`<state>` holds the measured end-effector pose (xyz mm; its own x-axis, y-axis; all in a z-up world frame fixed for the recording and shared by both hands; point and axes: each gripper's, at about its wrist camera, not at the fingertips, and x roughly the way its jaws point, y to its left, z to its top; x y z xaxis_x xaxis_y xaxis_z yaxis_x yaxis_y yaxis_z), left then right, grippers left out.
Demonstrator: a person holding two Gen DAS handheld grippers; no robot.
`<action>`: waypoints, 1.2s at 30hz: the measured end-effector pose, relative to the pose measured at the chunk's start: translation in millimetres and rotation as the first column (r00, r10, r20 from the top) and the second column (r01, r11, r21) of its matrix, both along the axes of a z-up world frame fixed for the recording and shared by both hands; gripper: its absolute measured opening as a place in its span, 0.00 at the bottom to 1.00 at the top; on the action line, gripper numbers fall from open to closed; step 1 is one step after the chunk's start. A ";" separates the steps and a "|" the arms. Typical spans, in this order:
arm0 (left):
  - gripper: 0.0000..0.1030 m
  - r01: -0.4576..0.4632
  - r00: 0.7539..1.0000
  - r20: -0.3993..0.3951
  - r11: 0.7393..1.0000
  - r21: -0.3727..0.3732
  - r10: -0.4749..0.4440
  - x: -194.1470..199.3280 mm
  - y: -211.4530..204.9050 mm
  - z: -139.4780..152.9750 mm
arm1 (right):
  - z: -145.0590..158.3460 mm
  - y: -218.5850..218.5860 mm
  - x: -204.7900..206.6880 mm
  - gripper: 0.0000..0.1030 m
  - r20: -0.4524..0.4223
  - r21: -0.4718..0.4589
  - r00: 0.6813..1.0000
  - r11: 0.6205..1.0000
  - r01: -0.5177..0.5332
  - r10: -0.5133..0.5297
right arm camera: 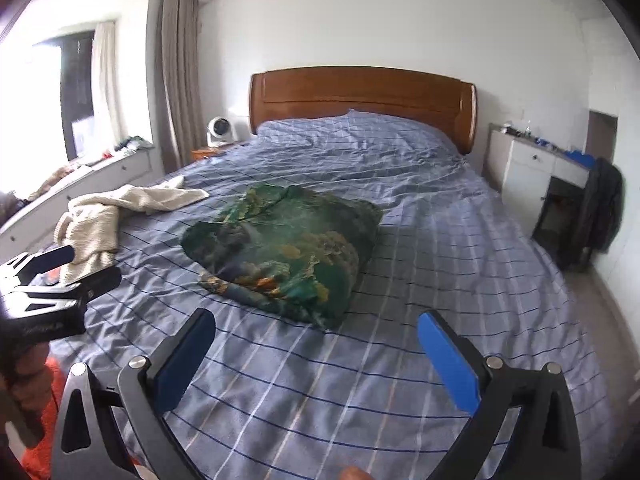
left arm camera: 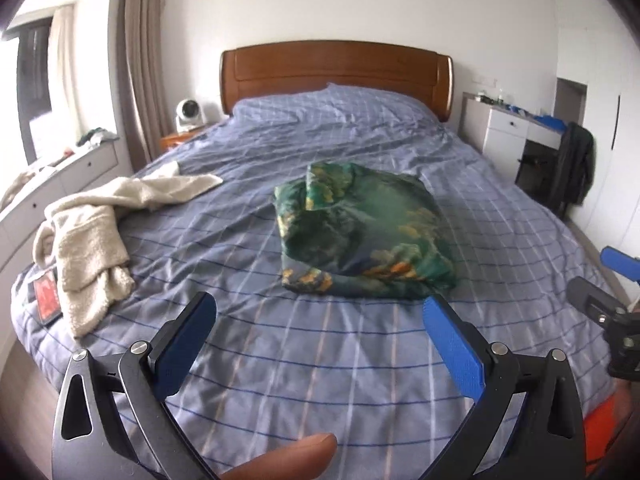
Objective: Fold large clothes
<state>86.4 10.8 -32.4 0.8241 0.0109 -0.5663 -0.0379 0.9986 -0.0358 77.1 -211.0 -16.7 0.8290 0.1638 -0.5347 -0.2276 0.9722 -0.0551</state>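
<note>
A green patterned garment (left arm camera: pixel 364 232) (right arm camera: pixel 284 248) lies folded into a rough rectangle in the middle of the bed (left arm camera: pixel 280 360) (right arm camera: pixel 460 240). My left gripper (left arm camera: pixel 320 308) hovers over the bed's near part, just short of the bundle, open with nothing between its blue pads. My right gripper (right arm camera: pixel 316 324) is also open and empty, held back from the bundle's near edge. A cream fleece garment (left arm camera: pixel 96 232) (right arm camera: pixel 108 216) lies crumpled at the bed's left side. Each gripper shows at the edge of the other's view: the right one (left arm camera: pixel 600 284), the left one (right arm camera: pixel 72 270).
A wooden headboard (left arm camera: pixel 336 68) stands at the far end. A small fan (left arm camera: pixel 188 114) sits on the left nightstand. A white desk (left arm camera: pixel 516 132) and a chair with a dark jacket (left arm camera: pixel 572 164) stand at the right. A red-and-black item (left arm camera: pixel 46 294) lies at the bed's left corner.
</note>
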 end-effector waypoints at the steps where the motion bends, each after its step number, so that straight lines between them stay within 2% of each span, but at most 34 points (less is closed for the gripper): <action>1: 1.00 0.000 1.000 -0.008 1.000 -0.005 0.000 0.6 -0.8 -0.2 | 1.3 3.2 -0.4 1.00 -0.003 -0.017 1.000 1.000 0.013 -0.013; 6: 1.00 -0.004 0.997 -0.074 1.000 -0.022 0.002 4.9 -6.6 -5.3 | -2.8 6.8 -1.8 1.00 -0.046 -0.030 0.998 0.999 0.042 -0.044; 11: 1.00 -0.016 0.995 -0.097 1.000 -0.019 0.014 2.3 -9.4 -5.8 | -9.7 6.0 -1.3 1.00 -0.088 -0.032 0.994 0.997 0.067 -0.070; 19: 1.00 -0.019 0.996 -0.085 1.000 0.014 0.020 -5.4 -15.4 -0.2 | -7.0 11.4 -3.9 1.00 -0.088 -0.050 0.992 0.995 0.087 -0.091; 23: 1.00 -0.031 0.996 -0.079 0.998 0.061 0.036 -6.6 -19.7 -0.1 | -6.2 15.7 -3.6 1.00 -0.095 -0.062 0.991 0.994 0.092 -0.098; 36: 0.99 -0.025 0.996 -0.089 0.998 0.053 0.030 -6.2 -17.9 -1.1 | -5.3 27.2 -4.2 1.00 -0.115 -0.102 0.985 0.988 0.116 -0.128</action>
